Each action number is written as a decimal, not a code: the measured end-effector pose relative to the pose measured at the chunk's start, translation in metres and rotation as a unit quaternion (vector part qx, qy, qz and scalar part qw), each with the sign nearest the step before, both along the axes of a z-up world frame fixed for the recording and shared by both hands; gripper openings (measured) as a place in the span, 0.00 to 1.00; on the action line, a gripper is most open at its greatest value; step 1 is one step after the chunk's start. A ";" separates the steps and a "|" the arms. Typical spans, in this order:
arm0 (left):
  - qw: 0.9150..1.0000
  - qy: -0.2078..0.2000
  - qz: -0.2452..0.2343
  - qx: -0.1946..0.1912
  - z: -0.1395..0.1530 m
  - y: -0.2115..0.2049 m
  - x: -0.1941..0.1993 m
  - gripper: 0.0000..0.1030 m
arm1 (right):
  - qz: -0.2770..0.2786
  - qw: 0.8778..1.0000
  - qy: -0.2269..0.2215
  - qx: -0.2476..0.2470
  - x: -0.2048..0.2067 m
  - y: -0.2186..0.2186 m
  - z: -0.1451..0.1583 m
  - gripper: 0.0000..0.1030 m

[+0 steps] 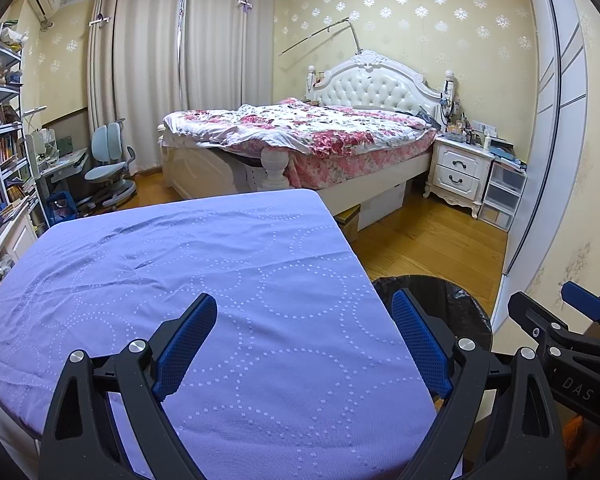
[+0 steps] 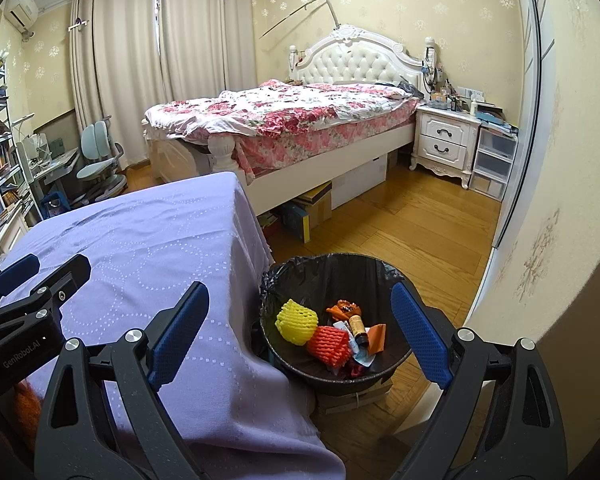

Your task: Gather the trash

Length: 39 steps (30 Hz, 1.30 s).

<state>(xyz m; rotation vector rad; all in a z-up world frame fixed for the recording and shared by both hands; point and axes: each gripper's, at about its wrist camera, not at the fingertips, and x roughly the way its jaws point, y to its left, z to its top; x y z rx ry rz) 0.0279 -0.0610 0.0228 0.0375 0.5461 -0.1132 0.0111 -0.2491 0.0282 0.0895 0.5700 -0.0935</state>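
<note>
Bedroom table [image 2: 148, 240], filled trash bin [image 2: 336, 376], apparently empty fingers [image 2: 418, 336]

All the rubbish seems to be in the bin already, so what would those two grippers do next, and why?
Probably just draw back and stop. The purple cloth shows no litter, the bin holds the yellow foam net and wrappers, and both the left gripper and right gripper are open, holding nothing.
</note>
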 end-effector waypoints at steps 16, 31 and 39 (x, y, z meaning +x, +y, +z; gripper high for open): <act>1.000 0.005 -0.003 -0.004 -0.002 -0.006 -0.004 0.86 | 0.000 1.000 0.000 0.000 0.000 0.000 0.000 0.88; 1.000 0.004 -0.009 -0.004 -0.005 -0.021 -0.011 0.86 | 0.000 1.000 0.000 0.000 0.000 0.000 0.000 0.88; 1.000 0.005 -0.006 -0.006 -0.008 -0.022 -0.009 0.86 | 0.000 1.000 0.000 -0.001 0.000 0.001 0.000 0.88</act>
